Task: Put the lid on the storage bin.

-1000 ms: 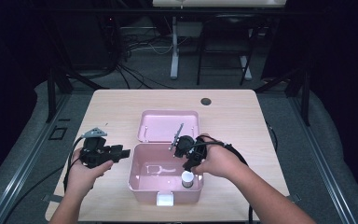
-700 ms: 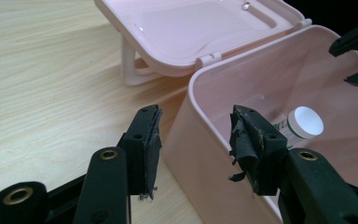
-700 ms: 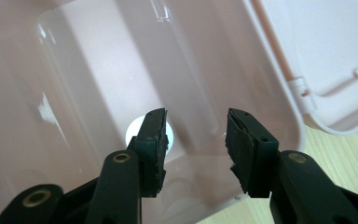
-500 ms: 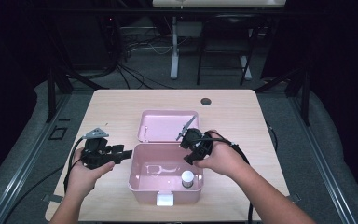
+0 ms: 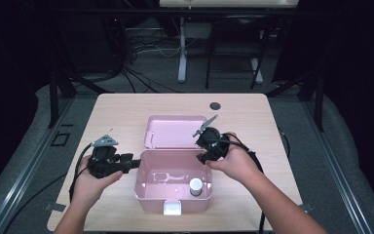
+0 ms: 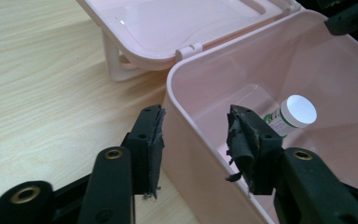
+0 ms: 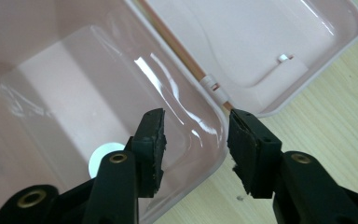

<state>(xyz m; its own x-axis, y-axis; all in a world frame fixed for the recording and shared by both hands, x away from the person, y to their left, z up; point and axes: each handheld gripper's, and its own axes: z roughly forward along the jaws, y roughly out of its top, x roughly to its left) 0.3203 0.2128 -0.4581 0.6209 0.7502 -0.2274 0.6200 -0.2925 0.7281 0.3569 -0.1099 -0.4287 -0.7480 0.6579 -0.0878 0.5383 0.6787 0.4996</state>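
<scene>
Fingers spread on left gripper [image 6: 193, 135], straddling box [image 5: 146, 195] left wall, jaws just narrowing, no pinch. Bottle [image 5: 196, 187] stands inside box at 4 o'clock corner: loading looks done. Lid [image 5: 173, 131] open at 12 o'clock; closing remains. Right gripper [image 7: 196, 140] spread over back rim, empty. Bottle label unreadable.

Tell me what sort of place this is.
Probably a lab or recording studio: a light wooden table stands alone amid black curtains, with loose cables on the grey floor and dark metal frame rails alongside.
</scene>
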